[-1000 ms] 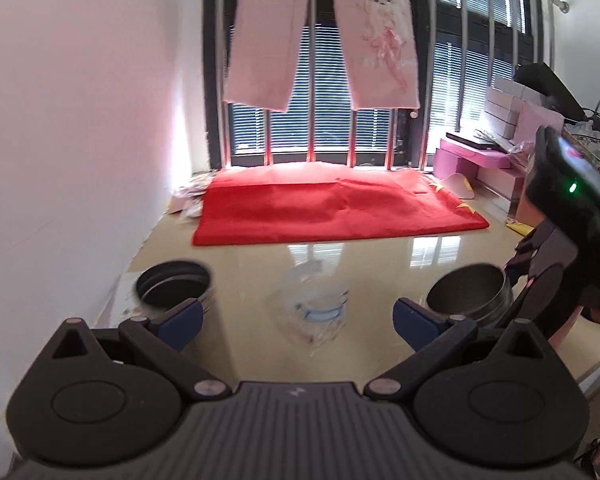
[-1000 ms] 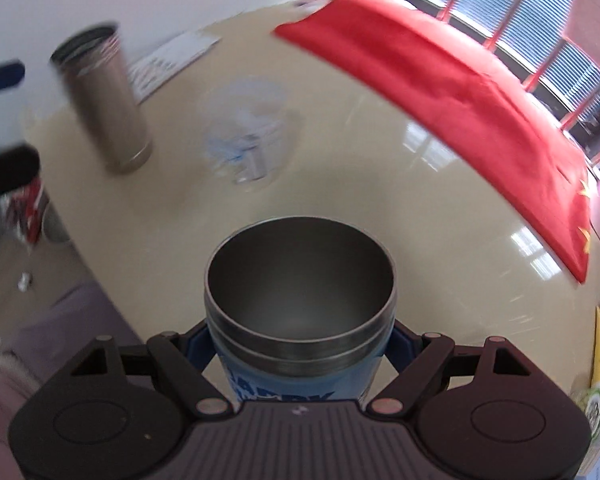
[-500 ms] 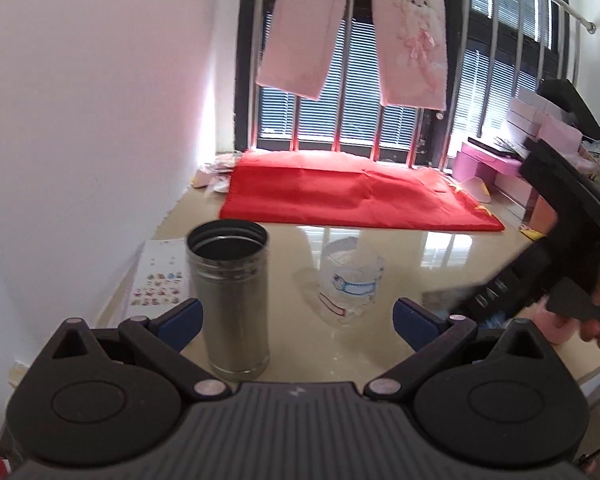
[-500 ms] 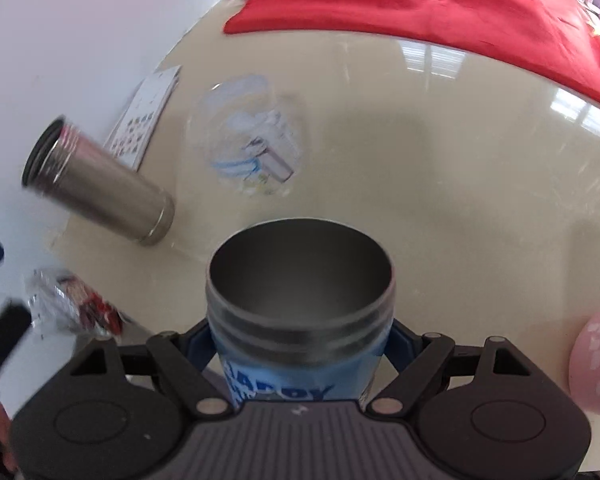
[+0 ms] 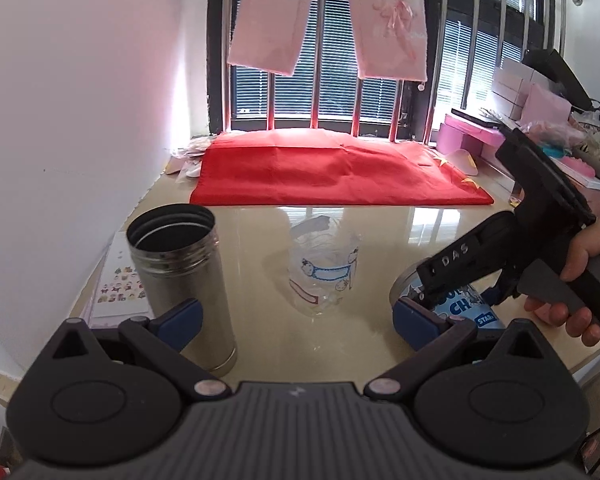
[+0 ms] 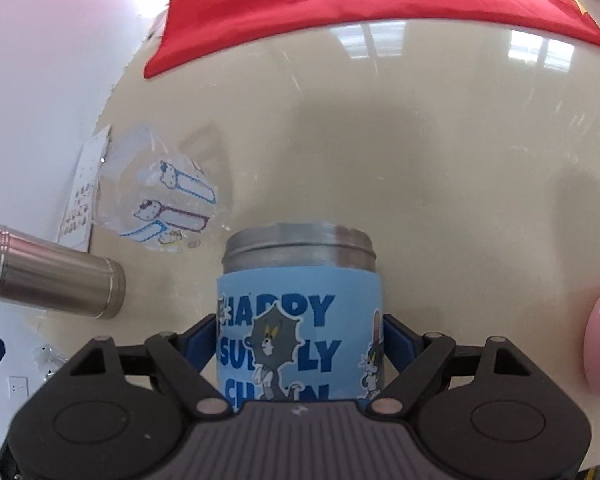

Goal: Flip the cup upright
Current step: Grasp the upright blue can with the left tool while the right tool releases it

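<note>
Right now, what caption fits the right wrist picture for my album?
Right gripper clamps a blue cartoon cup above a glossy beige table.

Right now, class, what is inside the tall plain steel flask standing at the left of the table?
The tall steel flask stands open, lidless. Only its dark upper inner wall shows and nothing rises above its rim; its bottom is hidden, so any contents stay unknown.

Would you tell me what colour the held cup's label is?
Light blue with darker blue lettering and cartoon cats on the cup; clearest in the right wrist view.
</note>
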Demonstrator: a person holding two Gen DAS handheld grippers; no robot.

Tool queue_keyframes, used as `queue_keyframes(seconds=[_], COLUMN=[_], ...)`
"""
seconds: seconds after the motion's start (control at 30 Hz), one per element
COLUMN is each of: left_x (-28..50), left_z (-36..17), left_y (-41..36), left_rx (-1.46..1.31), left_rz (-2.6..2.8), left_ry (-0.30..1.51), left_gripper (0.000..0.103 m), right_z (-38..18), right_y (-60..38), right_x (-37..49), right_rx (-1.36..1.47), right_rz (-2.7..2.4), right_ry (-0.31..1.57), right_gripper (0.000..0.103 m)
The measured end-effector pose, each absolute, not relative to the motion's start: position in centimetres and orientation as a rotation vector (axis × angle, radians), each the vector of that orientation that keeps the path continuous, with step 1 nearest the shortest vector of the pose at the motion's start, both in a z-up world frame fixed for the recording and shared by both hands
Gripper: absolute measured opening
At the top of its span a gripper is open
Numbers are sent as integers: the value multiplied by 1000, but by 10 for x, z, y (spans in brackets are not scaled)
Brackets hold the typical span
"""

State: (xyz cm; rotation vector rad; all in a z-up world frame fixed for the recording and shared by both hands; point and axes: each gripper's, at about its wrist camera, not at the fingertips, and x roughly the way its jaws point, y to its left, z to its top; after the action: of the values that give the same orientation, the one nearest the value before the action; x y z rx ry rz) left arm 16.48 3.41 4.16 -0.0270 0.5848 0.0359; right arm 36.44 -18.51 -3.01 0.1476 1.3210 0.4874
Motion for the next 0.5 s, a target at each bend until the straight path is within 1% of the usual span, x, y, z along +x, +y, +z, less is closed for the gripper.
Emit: queue_keyframes(seconds=[0.07,0.13,0.33,0.5], left_x=[166,168,175,181], left_z=[42,43,45,49], left_y=[30,26,10,-13], left_rx=[-18,-12,-24,-23], left_rz=[36,34,9,-9], left_ry=[590,598,638,656], left_gripper=[103,103,103,103], right_z=[-21,-8,36,39], right_y=[-192,-196,-238,-273], right_x=[362,358,301,249], right_rx=[152,159,117,14], right_rz=[504,530,583,573], right_ry=[1276,1209,899,711], right_gripper=[99,103,103,103])
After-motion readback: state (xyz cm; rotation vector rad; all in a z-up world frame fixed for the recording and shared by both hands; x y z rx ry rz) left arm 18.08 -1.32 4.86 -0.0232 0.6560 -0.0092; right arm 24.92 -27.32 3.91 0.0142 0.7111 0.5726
